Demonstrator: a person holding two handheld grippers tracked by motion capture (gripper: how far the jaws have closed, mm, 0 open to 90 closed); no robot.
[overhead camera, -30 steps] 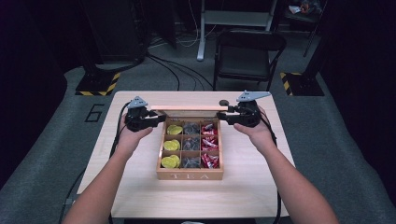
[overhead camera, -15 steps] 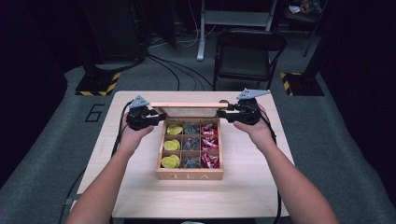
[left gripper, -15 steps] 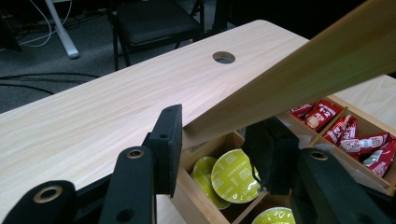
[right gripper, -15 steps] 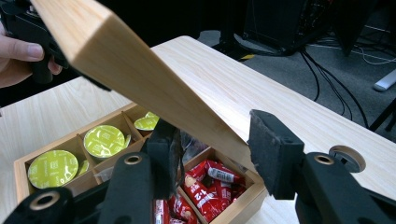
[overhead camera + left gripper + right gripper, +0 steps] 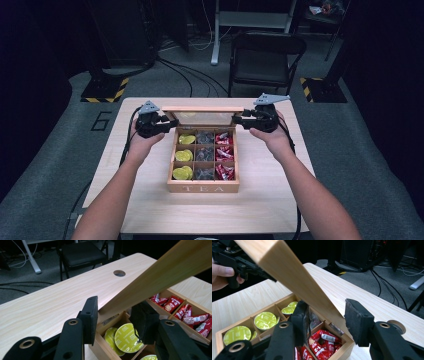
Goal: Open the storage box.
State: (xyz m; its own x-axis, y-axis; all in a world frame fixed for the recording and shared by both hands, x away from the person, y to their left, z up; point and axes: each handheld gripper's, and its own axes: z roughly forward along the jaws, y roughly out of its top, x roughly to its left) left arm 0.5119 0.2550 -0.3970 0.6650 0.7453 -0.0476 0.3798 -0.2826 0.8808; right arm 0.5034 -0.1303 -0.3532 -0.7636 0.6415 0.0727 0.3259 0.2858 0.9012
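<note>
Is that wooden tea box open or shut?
Open: the lid stands raised at the back of the tea box, with the compartments exposed.

This place looks like a lab or a recording studio, not a home. A plain light wooden table (image 5: 260, 210) with a round cable hole (image 5: 119, 273) stands on grey carpet (image 5: 360, 165). On the far side there is a black folding chair (image 5: 266, 59). Black cables (image 5: 185, 75) run over the floor, and yellow-black warning stripes (image 5: 107, 90) mark stand feet at far left and far right. Around it hang dark curtains (image 5: 30, 75), and a white desk frame (image 5: 250, 22) stands at the back.
</note>
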